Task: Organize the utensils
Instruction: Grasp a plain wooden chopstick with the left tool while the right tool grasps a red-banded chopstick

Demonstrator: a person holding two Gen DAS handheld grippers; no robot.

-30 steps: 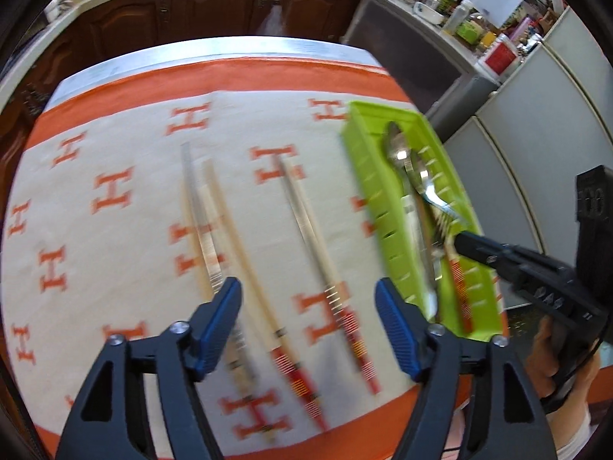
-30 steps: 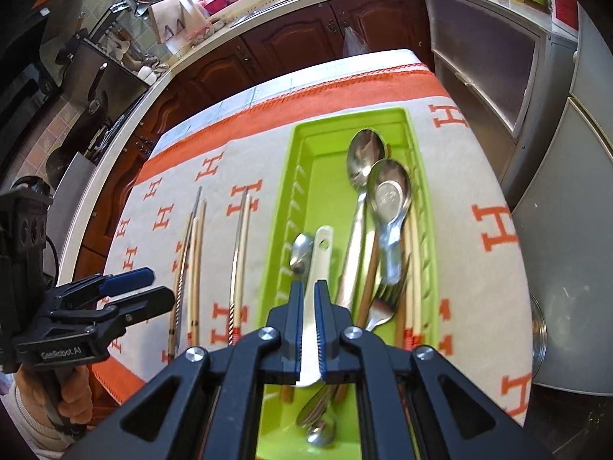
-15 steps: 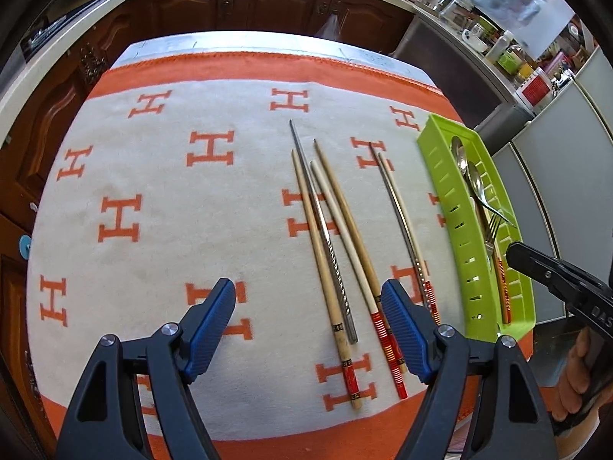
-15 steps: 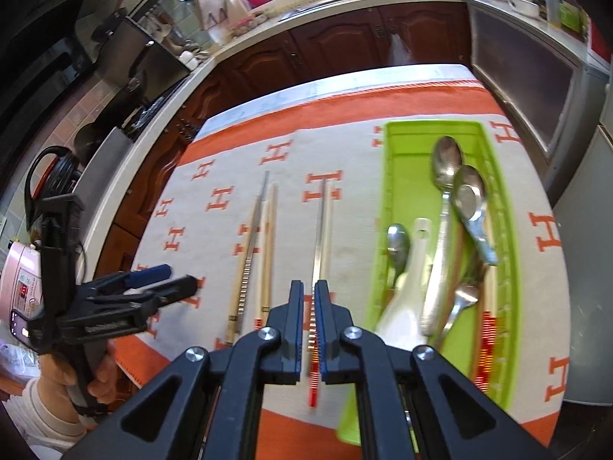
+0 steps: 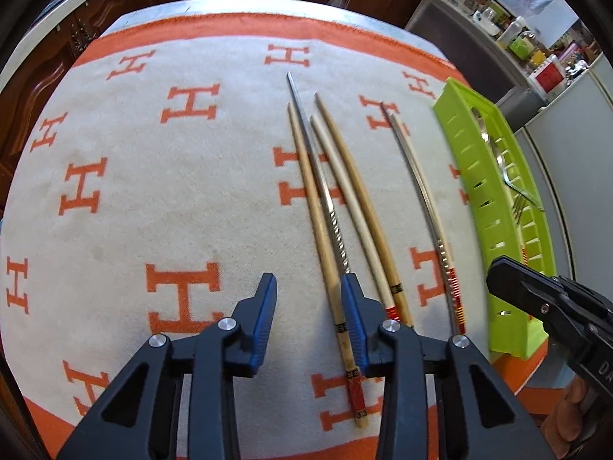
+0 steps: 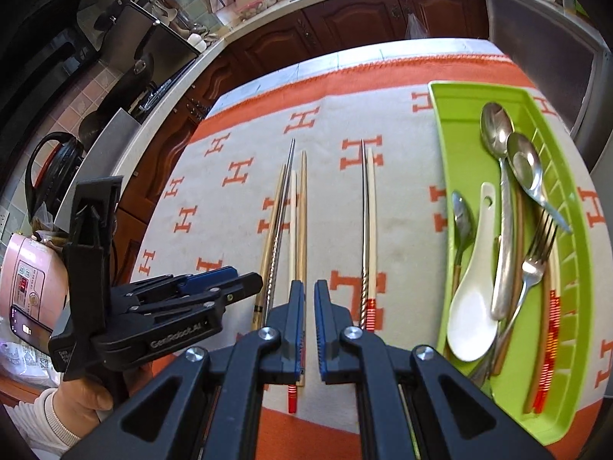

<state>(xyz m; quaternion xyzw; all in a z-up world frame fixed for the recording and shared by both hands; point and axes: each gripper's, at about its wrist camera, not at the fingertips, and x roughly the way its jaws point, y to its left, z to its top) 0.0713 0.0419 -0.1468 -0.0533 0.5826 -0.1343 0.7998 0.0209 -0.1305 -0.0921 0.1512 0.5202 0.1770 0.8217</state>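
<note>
Left wrist view: left gripper (image 5: 308, 303) angled down over the cloth (image 5: 153, 176), jaws closing, gap still wide. One wooden chopstick (image 5: 325, 260) runs just inside the right pad; no pad visibly pressing it, nothing clamped. A metal chopstick (image 5: 322, 191) lies beside it, its near end hidden behind the right finger. Two more wooden sticks (image 5: 356, 199) lie next over to the right, then a separate pair (image 5: 425, 199) closer to the tray (image 5: 482, 176). Tray sits along the cloth's right edge; a fork (image 5: 517, 191) shows inside. Right gripper (image 5: 502, 272) pokes in low at the right, in front of the tray's near end.

Right wrist view: right gripper (image 6: 309, 299) jaws nearly together, only a thin slit, nothing between them. It hangs over the cloth's near edge, between the group of four sticks and the pair. Tray along the right edge holds two metal spoons (image 6: 502, 176), a white soup spoon (image 6: 475, 299), a small spoon (image 6: 461, 222), the fork and red-banded chopsticks (image 6: 548, 326). Left gripper at left, a person's hand (image 6: 84, 398) gripping its handle, pads over the near ends of the four sticks.
</note>
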